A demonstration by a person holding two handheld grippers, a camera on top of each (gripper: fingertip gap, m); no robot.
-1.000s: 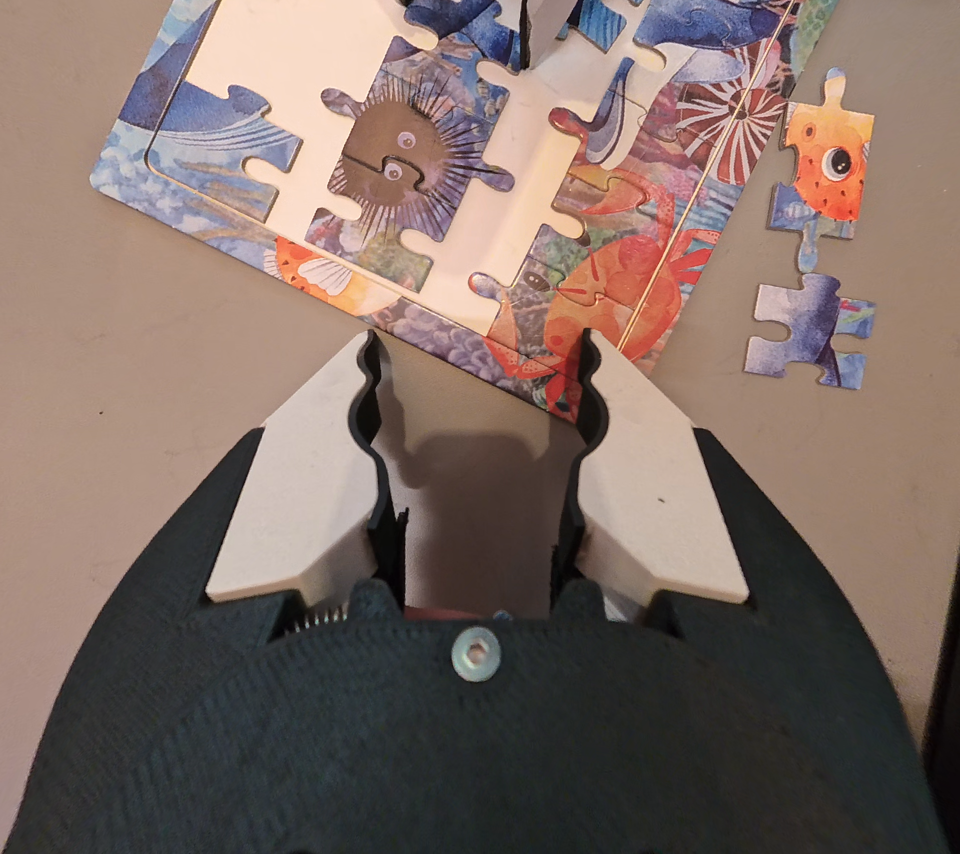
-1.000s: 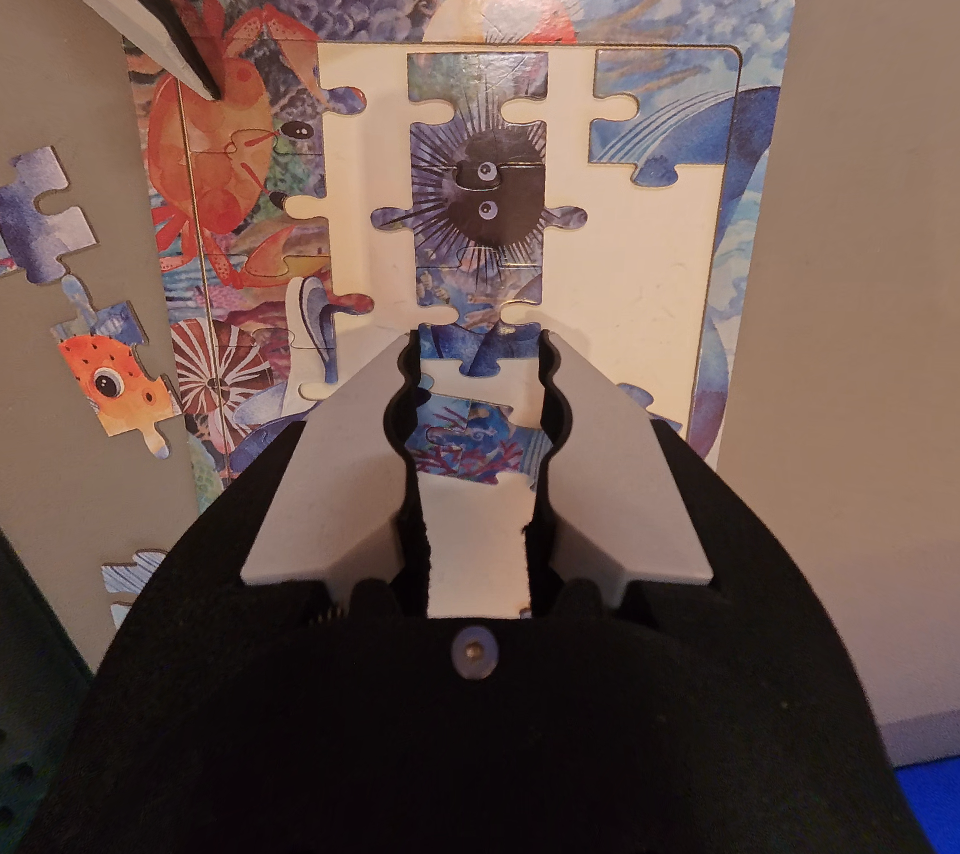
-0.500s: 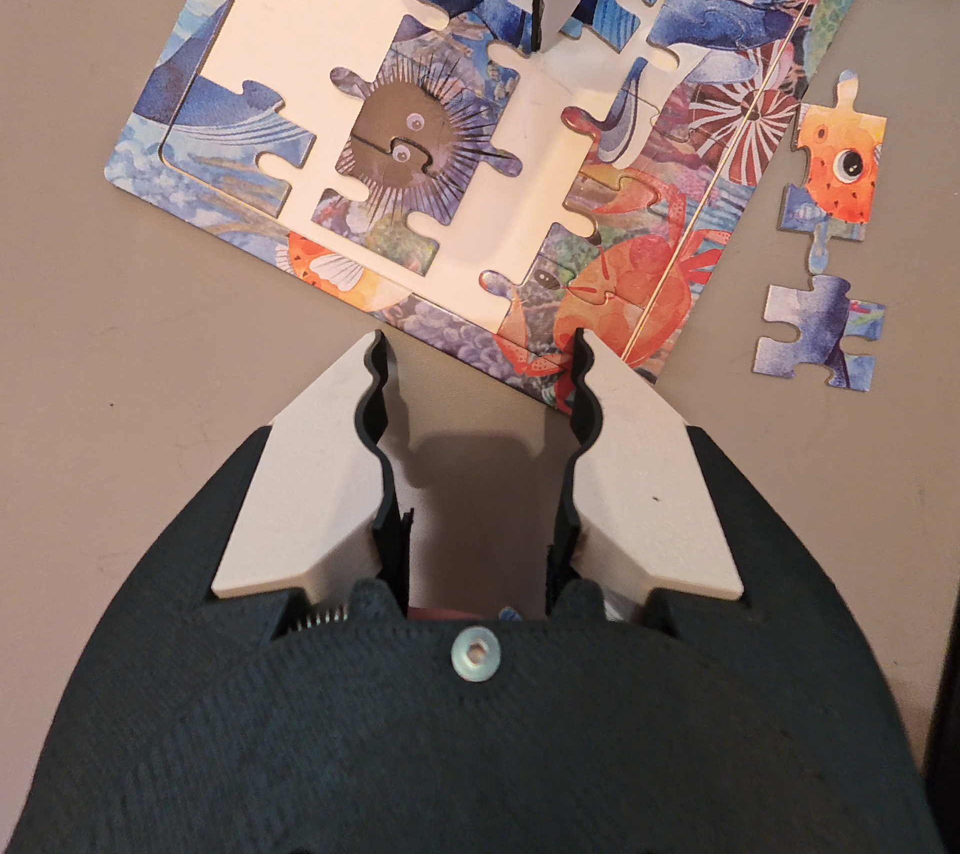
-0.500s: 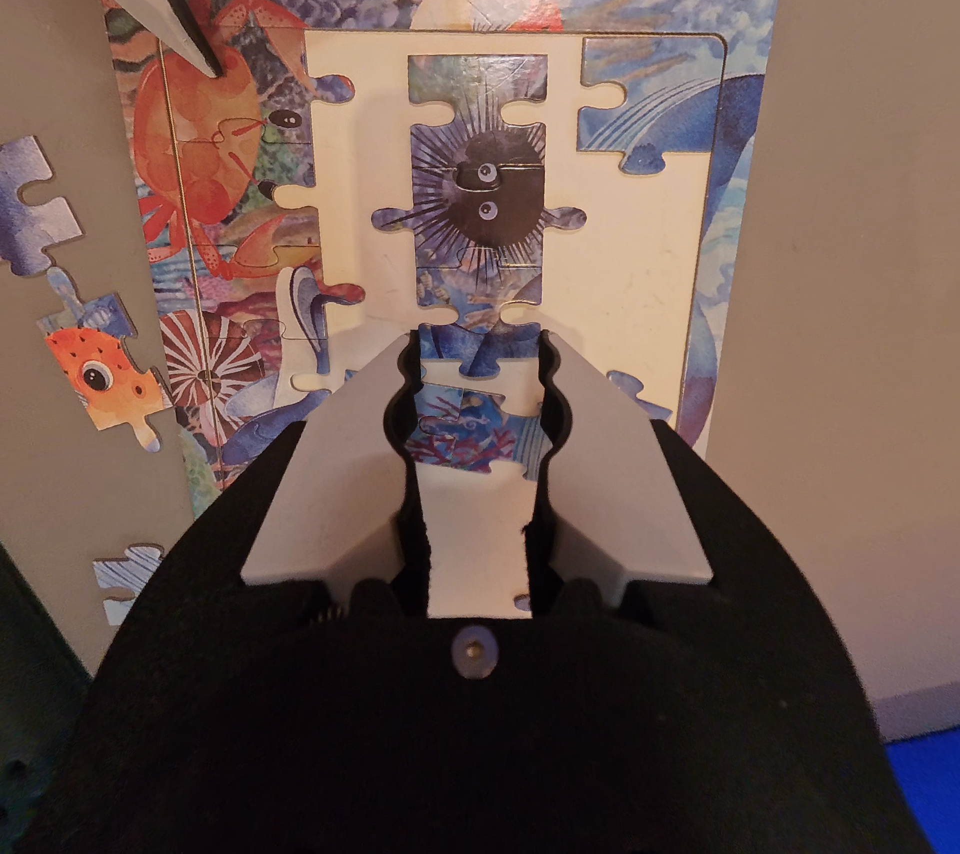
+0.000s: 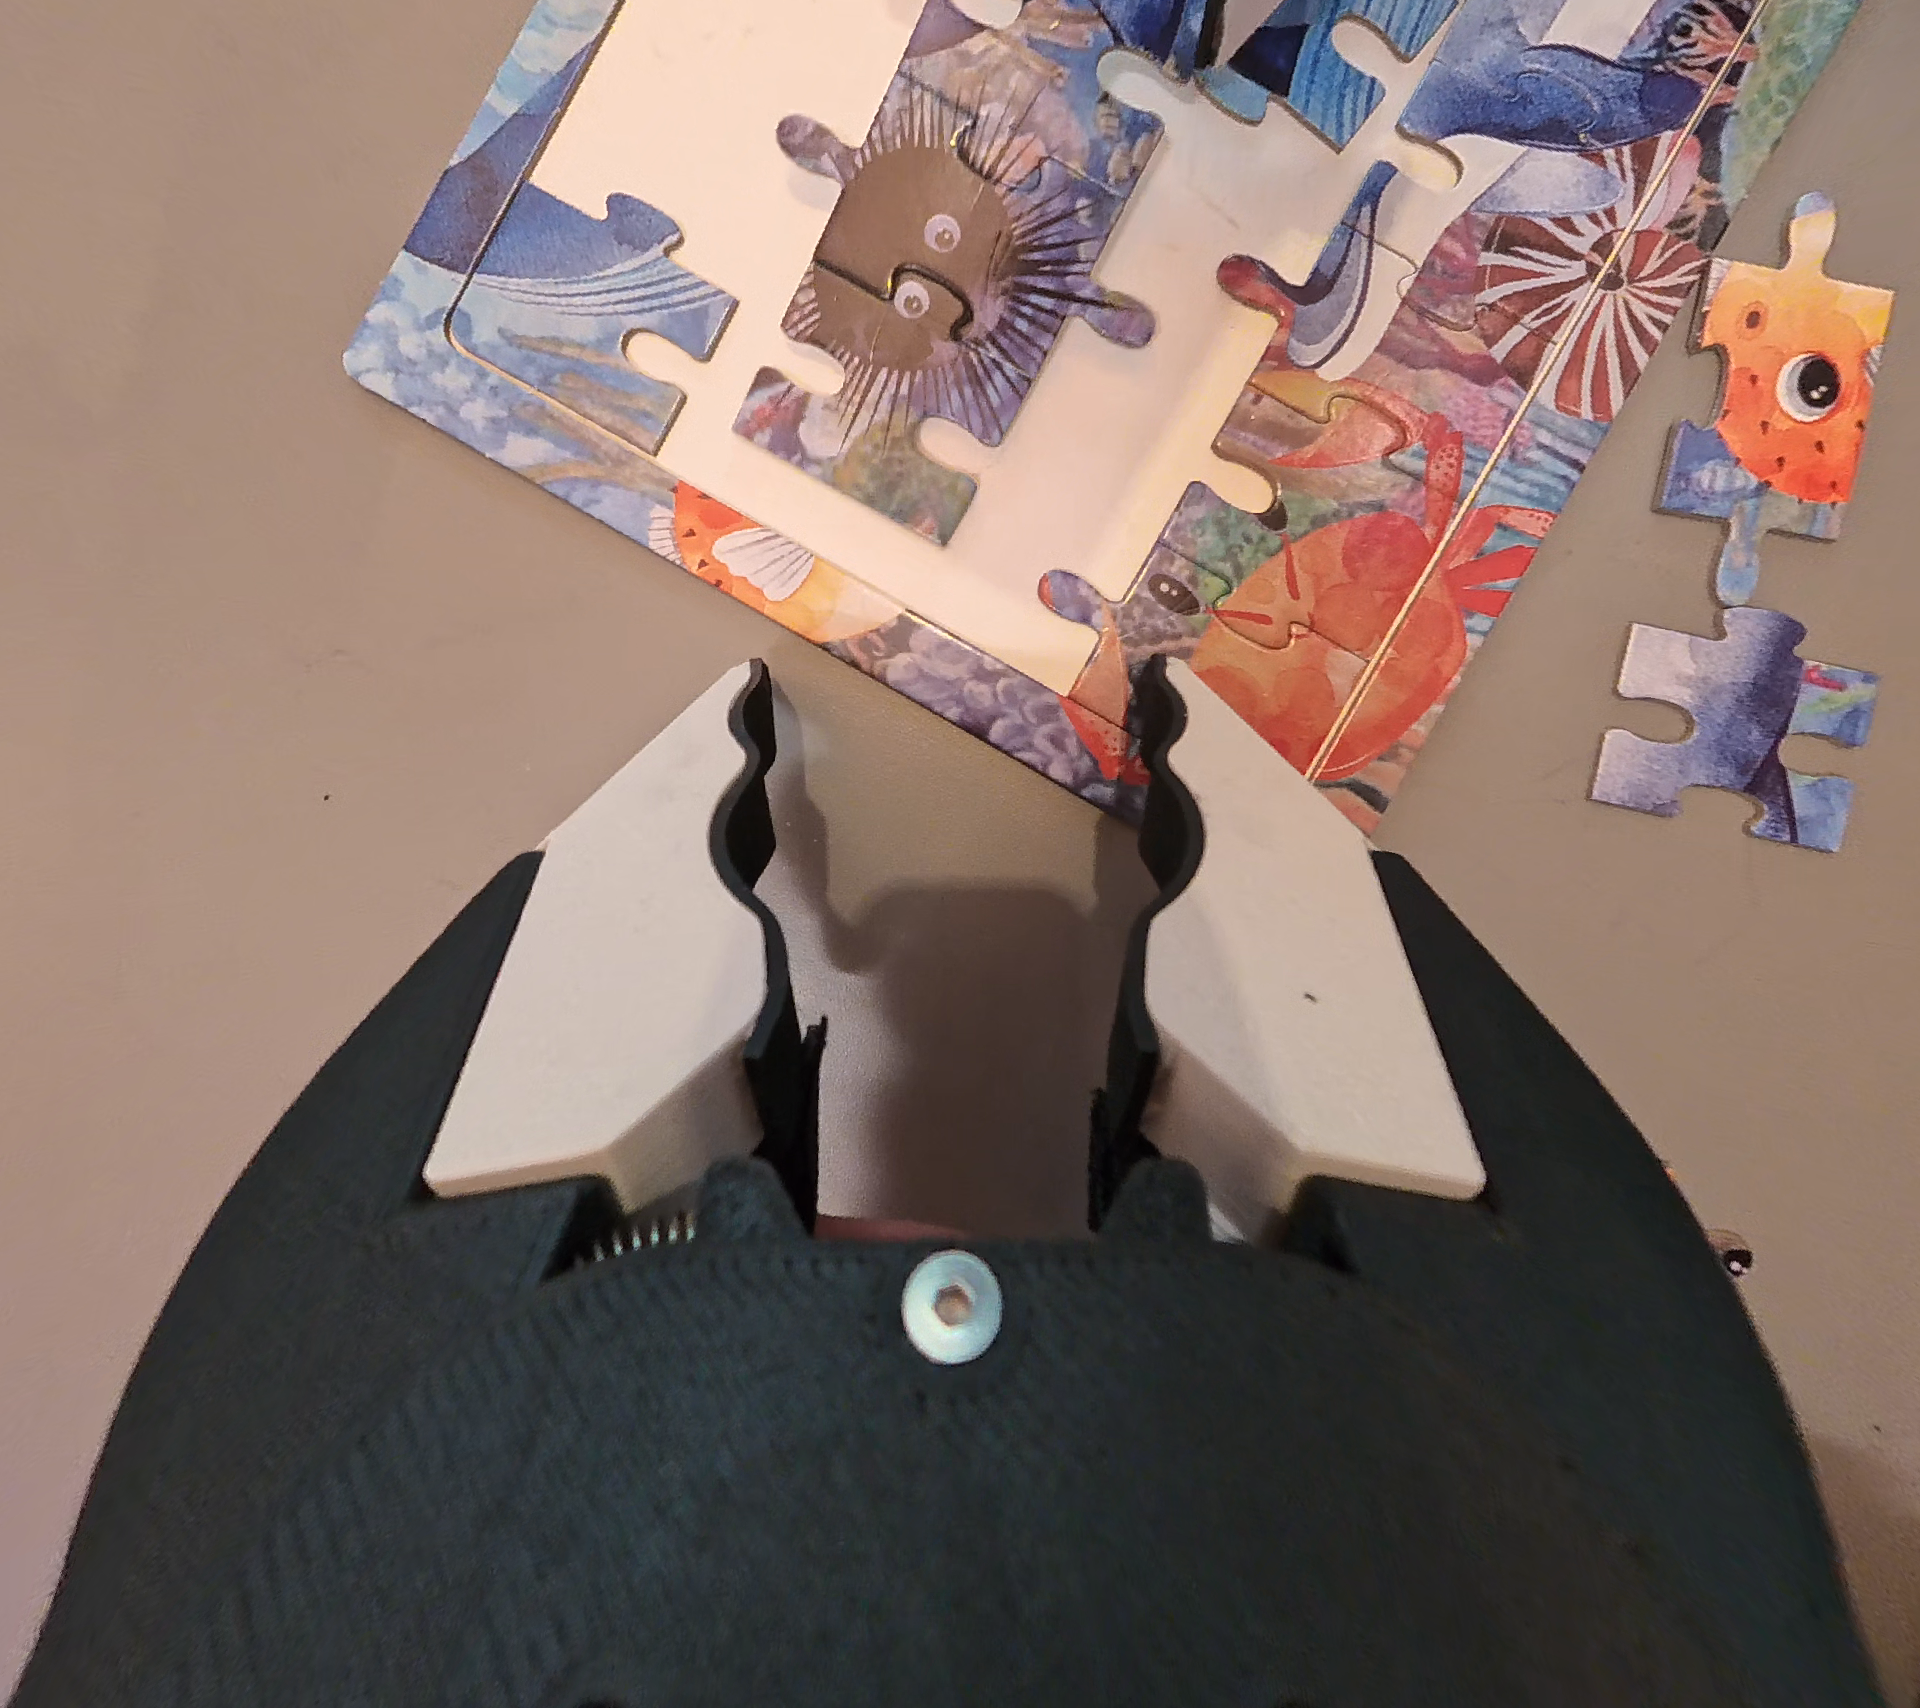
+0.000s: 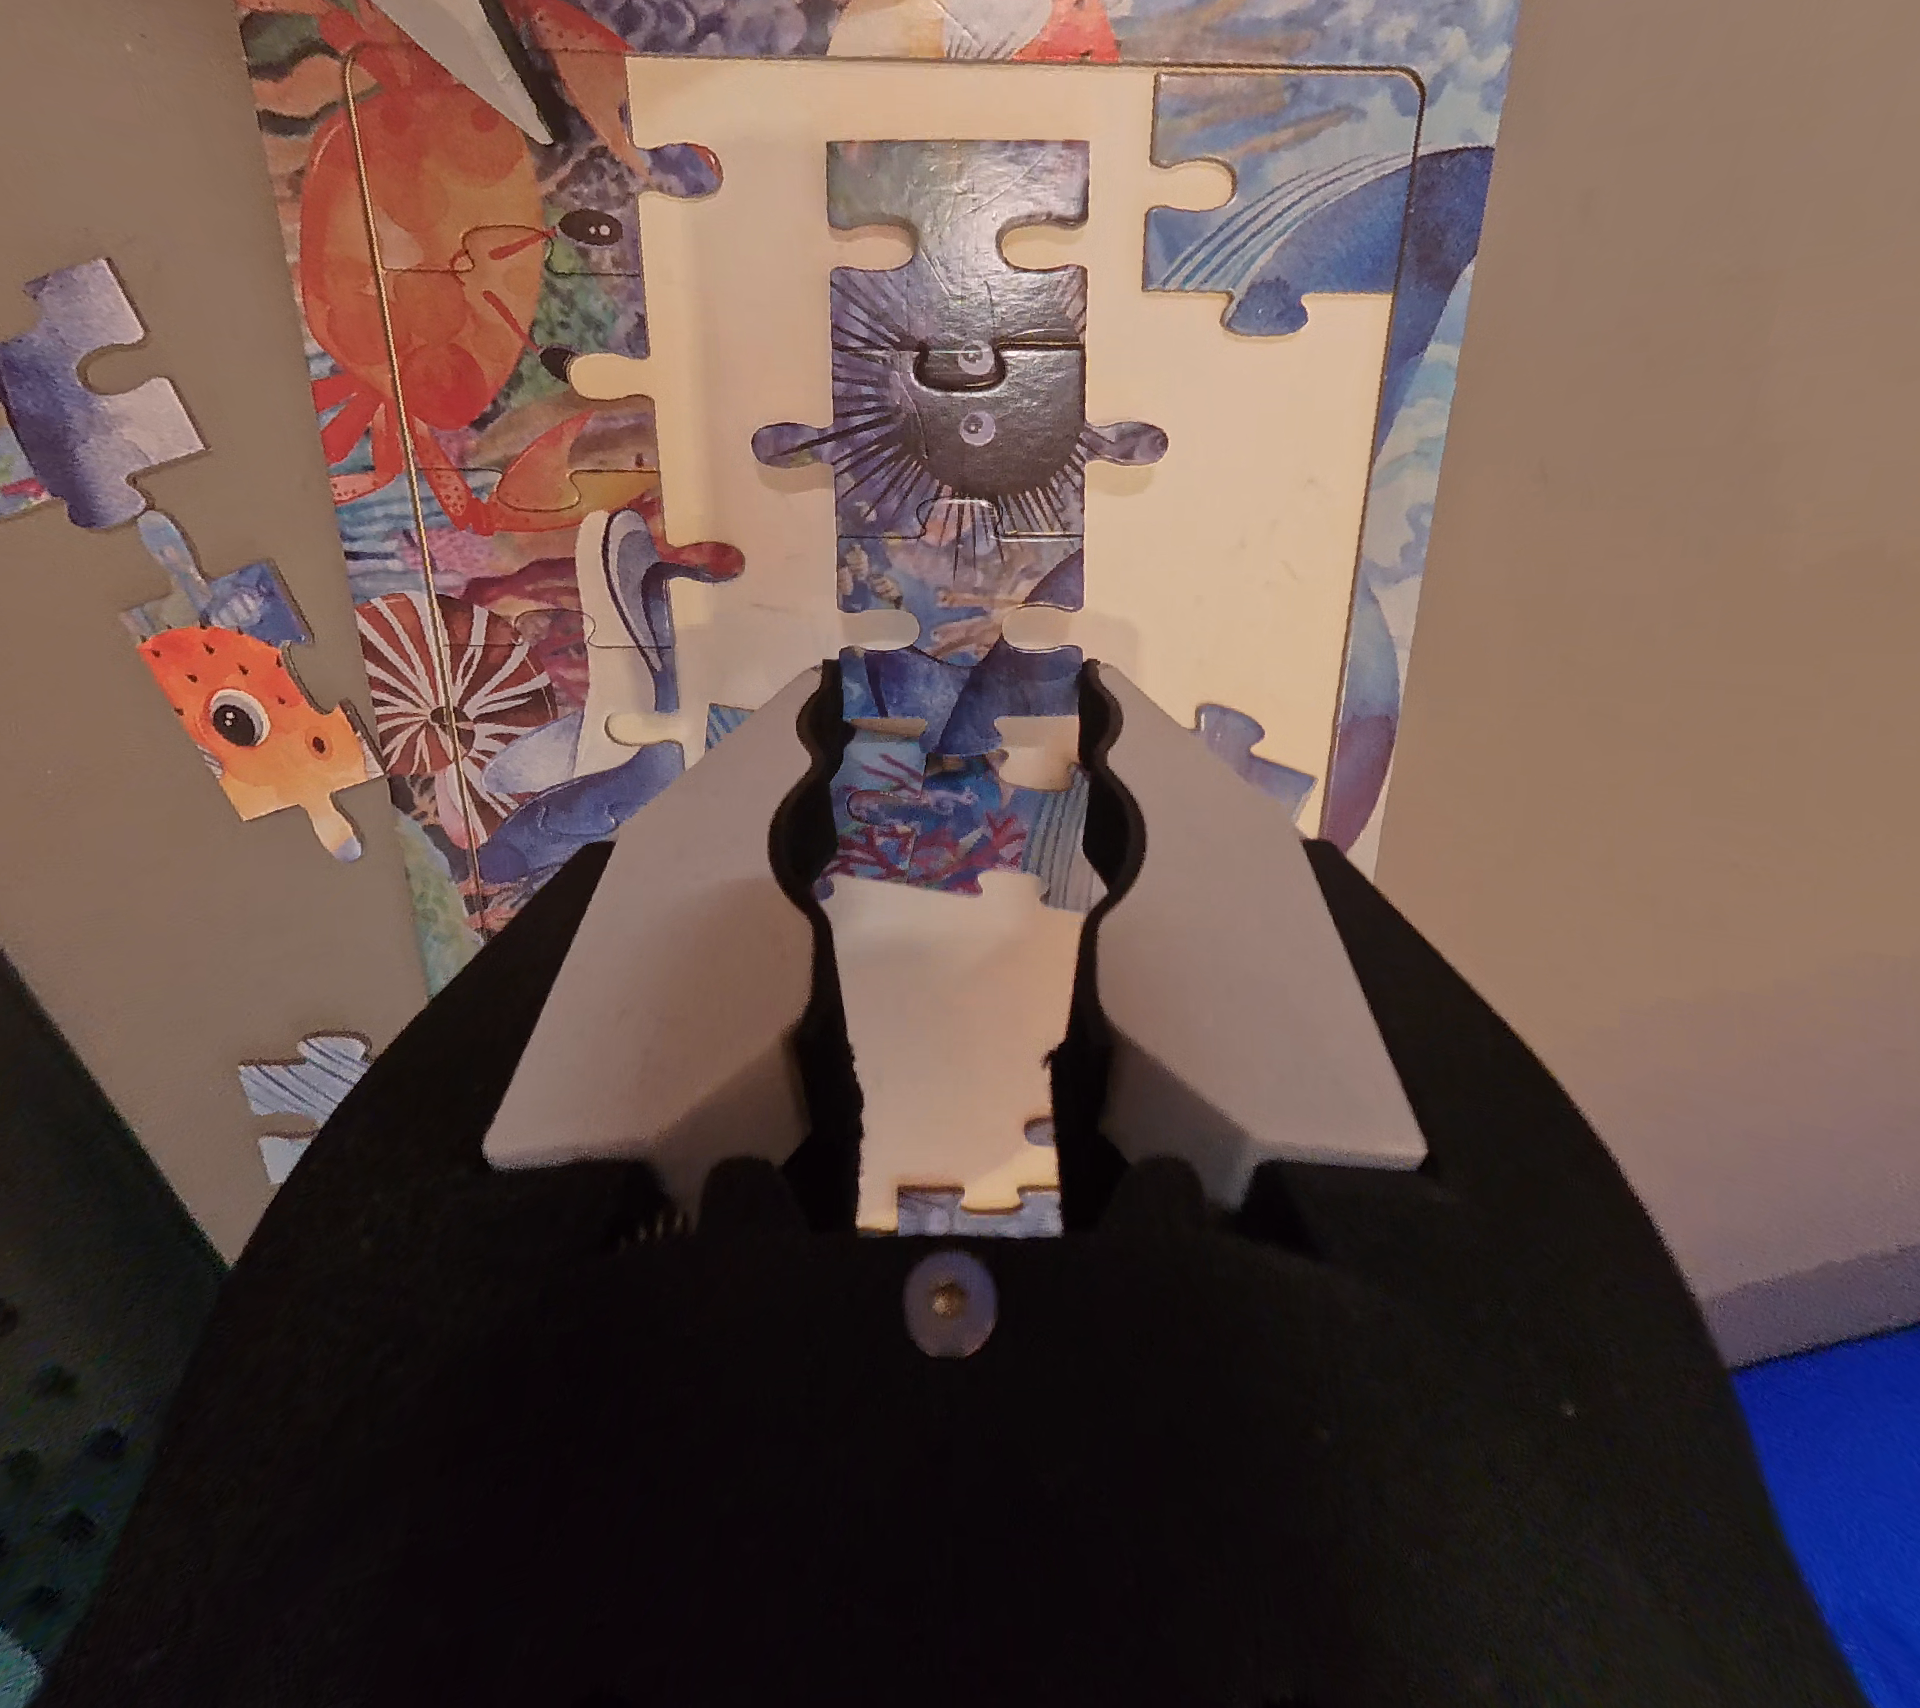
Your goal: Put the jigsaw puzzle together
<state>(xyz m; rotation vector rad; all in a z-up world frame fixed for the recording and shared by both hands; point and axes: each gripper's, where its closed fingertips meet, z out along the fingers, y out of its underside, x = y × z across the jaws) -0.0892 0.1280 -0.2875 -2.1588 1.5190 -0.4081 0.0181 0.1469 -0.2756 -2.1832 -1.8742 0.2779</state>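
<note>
Beige table (image 5: 208,619), a half-filled jigsaw tray (image 6: 1455,515) lying flat on it.
Right claw (image 6: 956,692) gapes over a blue piece (image 6: 966,702), grip unclear; left claw (image 5: 956,692) open and empty near the tray's corner; an orange fish piece (image 5: 1797,401) lies loose beside it.

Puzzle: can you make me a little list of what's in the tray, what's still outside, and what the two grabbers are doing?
tray: partly filled, cream gaps left
middle: urchin pieces joined in a column
placed side: crab, shell
loose: fish piece, blue piece, on the table beside the tray
left gripper: open, empty, at the tray's corner
right gripper: open, over the column's near end
</note>
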